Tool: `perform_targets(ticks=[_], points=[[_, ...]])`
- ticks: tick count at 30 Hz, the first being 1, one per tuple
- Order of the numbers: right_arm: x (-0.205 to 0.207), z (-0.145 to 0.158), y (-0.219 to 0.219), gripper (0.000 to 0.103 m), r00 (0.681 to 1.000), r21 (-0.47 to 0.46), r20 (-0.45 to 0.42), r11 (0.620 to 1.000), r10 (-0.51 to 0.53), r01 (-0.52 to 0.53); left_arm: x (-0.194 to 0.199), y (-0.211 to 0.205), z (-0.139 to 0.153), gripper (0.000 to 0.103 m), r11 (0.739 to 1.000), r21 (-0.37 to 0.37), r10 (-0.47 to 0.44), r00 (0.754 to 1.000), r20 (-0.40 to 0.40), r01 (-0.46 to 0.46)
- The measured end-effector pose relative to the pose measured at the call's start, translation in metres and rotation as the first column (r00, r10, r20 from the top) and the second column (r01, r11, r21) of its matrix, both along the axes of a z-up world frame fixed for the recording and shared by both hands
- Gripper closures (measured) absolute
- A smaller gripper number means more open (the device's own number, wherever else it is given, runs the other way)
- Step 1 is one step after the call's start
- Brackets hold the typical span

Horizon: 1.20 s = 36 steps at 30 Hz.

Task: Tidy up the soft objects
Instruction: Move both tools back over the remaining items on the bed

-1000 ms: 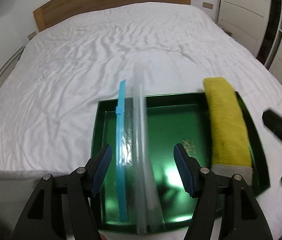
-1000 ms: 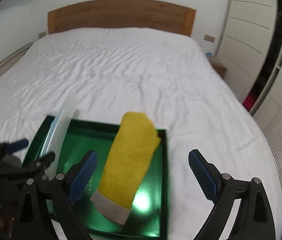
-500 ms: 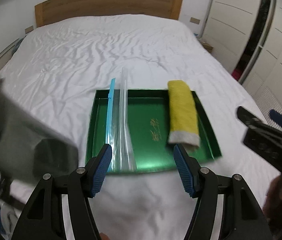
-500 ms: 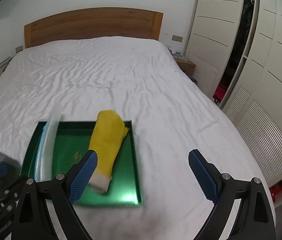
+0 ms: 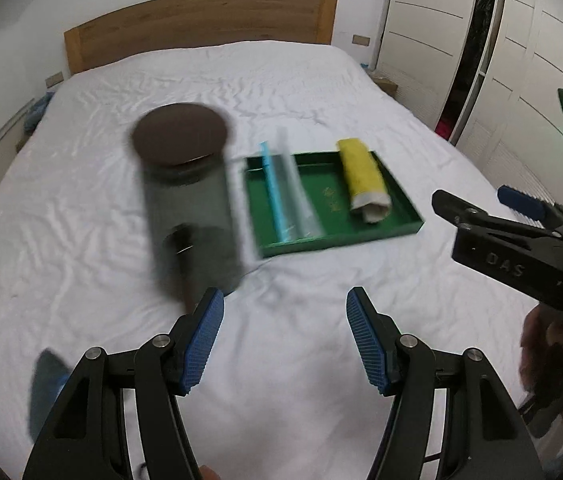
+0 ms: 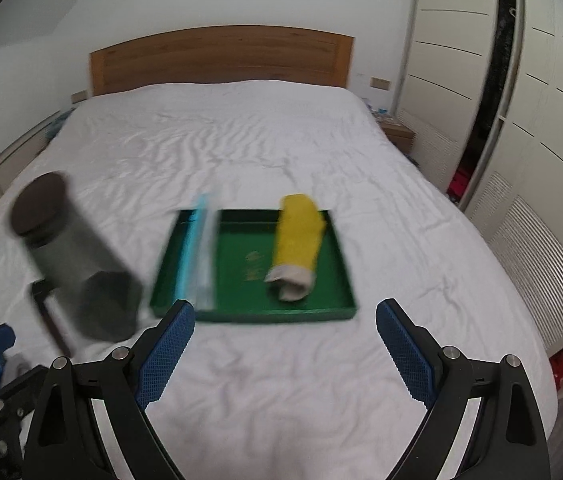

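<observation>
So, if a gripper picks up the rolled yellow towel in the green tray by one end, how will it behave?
The rolled yellow towel looks like soft terry cloth, so it would probably sag and may unroll, as its grey end is already loose. It seems light. Pushed sideways in the green tray, it might roll.

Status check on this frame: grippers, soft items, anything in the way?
Left gripper and right gripper open, empty. Yellow towel and zip bag in green tray. Dark jar stands left of tray.

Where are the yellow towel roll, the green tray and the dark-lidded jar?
yellow towel roll (image 6: 296, 236), right wrist view, middle of the roll
green tray (image 6: 273, 314), right wrist view, near rim
dark-lidded jar (image 5: 179, 136), left wrist view, lid top
</observation>
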State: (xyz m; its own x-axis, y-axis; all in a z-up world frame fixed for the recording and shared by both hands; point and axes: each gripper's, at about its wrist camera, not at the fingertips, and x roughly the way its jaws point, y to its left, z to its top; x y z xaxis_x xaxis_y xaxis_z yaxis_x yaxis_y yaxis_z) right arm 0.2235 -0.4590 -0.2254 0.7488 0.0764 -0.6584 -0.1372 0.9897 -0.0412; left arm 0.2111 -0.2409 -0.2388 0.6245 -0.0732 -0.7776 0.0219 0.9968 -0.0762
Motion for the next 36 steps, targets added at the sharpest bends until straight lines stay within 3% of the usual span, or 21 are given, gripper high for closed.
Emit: perform_targets(ticks=[9,21,28,36], points=[[-0.078,0.011,0.087,0.01,0.994,0.06,-0.027,0.993,0.106,-0.104,-0.061,0.093,0.004,0.045,0.996,0.073,0.041,0.999,-0.012,-0.041],[-0.145,0.003,0.165,0.011,0.978,0.089,-0.113,0.982,0.178,-0.168,-0.14,0.206,-0.026,0.045,0.99,0.127,0.068,0.994,-0.086,-0.057],[-0.176,-0.021,0.207,0.012,0.956,0.073,-0.182,0.973,0.229,-0.22,-0.176,0.239,-0.059,0.045,0.994,0.109,0.005,0.99,-0.139,0.01],[-0.18,-0.087,0.239,0.014,0.919,0.054,-0.268,0.957,0.288,-0.284,-0.203,0.241,-0.104,0.045,0.996,0.081,-0.009,0.979,-0.204,0.027]])
